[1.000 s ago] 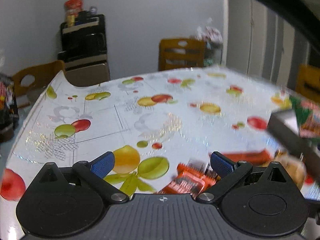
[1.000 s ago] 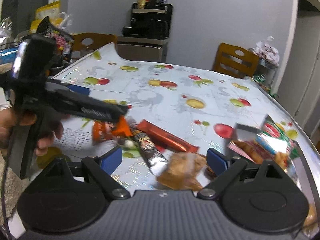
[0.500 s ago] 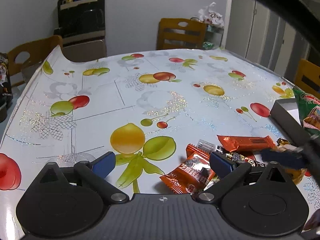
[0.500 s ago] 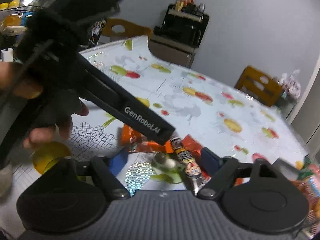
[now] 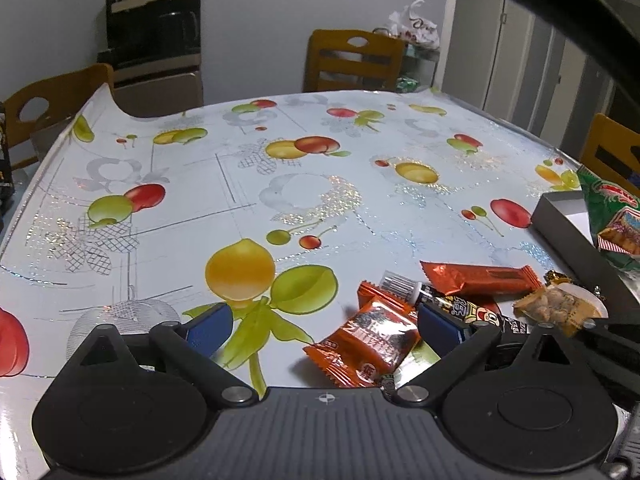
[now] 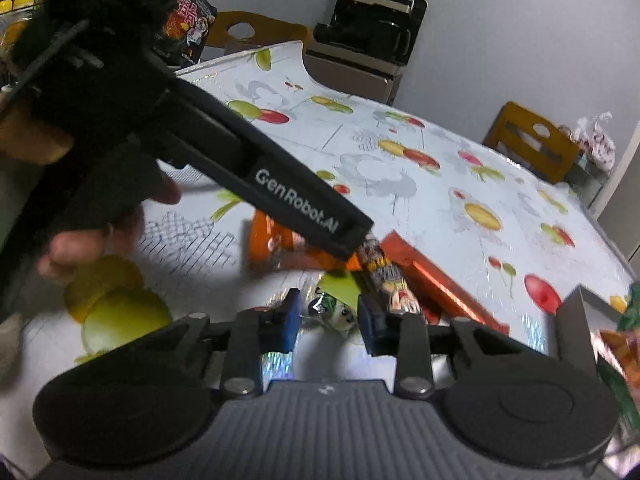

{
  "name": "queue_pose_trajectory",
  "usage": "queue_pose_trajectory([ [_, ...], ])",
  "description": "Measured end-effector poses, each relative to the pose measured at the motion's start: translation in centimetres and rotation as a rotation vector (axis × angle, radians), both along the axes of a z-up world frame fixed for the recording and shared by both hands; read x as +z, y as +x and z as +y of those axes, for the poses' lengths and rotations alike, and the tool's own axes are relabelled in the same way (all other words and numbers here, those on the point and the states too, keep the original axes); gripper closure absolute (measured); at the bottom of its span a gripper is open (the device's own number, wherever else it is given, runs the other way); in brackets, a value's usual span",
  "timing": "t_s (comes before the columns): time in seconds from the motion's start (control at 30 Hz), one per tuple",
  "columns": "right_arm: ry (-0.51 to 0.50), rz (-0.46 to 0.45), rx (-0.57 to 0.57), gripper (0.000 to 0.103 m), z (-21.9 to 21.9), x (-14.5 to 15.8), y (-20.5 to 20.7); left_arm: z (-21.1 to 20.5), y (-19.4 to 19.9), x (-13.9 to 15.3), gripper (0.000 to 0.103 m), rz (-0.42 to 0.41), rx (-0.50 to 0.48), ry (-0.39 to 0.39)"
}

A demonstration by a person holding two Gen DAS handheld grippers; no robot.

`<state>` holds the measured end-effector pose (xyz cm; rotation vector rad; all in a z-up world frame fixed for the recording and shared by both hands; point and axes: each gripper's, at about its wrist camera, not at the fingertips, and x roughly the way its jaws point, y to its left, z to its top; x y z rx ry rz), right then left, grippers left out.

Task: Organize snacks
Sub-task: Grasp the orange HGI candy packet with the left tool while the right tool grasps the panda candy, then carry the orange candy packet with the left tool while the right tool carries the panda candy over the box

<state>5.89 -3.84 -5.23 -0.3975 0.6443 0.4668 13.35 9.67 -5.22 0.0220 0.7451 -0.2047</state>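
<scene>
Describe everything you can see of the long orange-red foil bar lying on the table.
The long orange-red bar is a slim, flat snack in shiny, crinkled metallic foil with crimped, zigzag-cut ends. It lies sealed and flat on the fruit-print tablecloth, running roughly sideways in the left wrist view, just in front of the grey box. Its left end meets the dark cartoon-print stick; whether they touch is unclear. No gripper touches it.

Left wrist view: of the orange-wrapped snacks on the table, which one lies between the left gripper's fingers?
The small square orange packet, nearest the camera, just inside the right-hand blue finger. The long orange bar lies farther out, beyond the fingertips.
</scene>
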Motion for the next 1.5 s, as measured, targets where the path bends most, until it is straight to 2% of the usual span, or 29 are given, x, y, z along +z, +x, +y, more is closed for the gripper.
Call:
queue_pose_trajectory([
  [0.07,0.008,0.025,-0.013,0.073,-0.8,0.2,-0.7,-0.2,0.0,-0.2,0.017,0.006,-0.015,0.006],
  [0.17,0.031,0.065,-0.028,0.073,-2.1,0.6,-1.4,-0.5,-0.2,-0.4,0.023,-0.006,-0.048,0.001],
  [0.27,0.041,0.087,-0.036,0.073,-3.3,0.9,-2.1,-1.1,-0.6,-0.5,0.029,-0.020,-0.100,0.012],
  [0.43,0.053,0.115,-0.024,0.072,-4.6,1.2,-3.5,-2.5,-0.8,-1.3,0.036,-0.006,-0.172,0.076],
  [0.6,0.062,0.121,-0.001,0.071,-5.2,1.4,-4.6,-2.5,-1.1,-1.4,0.043,-0.005,-0.187,0.065],
  [0.67,0.065,0.115,0.009,0.068,-5.4,1.5,-5.0,-2.7,-1.3,-1.3,0.049,-0.011,-0.202,0.058],
  [0.73,0.062,0.106,0.016,0.058,-5.4,1.5,-5.3,-2.9,-1.5,-1.2,0.051,-0.012,-0.219,0.053],
  [0.77,0.062,0.098,0.016,0.055,-5.5,1.6,-5.4,-3.0,-1.6,-1.2,0.058,-0.013,-0.229,0.055],
  [0.87,0.059,0.080,0.013,0.045,-5.4,1.7,-5.5,-3.4,-2.0,-1.1,0.059,-0.013,-0.264,0.052],
  [1.03,0.044,0.087,0.015,0.045,-5.2,1.6,-5.5,-4.3,-2.5,-1.1,0.061,-0.026,-0.315,0.070],
  [1.23,0.041,0.096,-0.003,0.045,-5.2,1.2,-5.2,-4.7,-2.8,-1.2,0.061,-0.031,-0.331,0.079],
  [1.37,0.052,0.105,-0.006,0.064,-5.4,1.2,-5.3,-4.7,-2.6,-1.4,0.061,-0.032,-0.334,0.081],
  [1.5,0.055,0.095,0.003,0.069,-5.5,1.1,-5.8,-5.0,-2.7,-1.5,0.061,-0.036,-0.338,0.100],
])
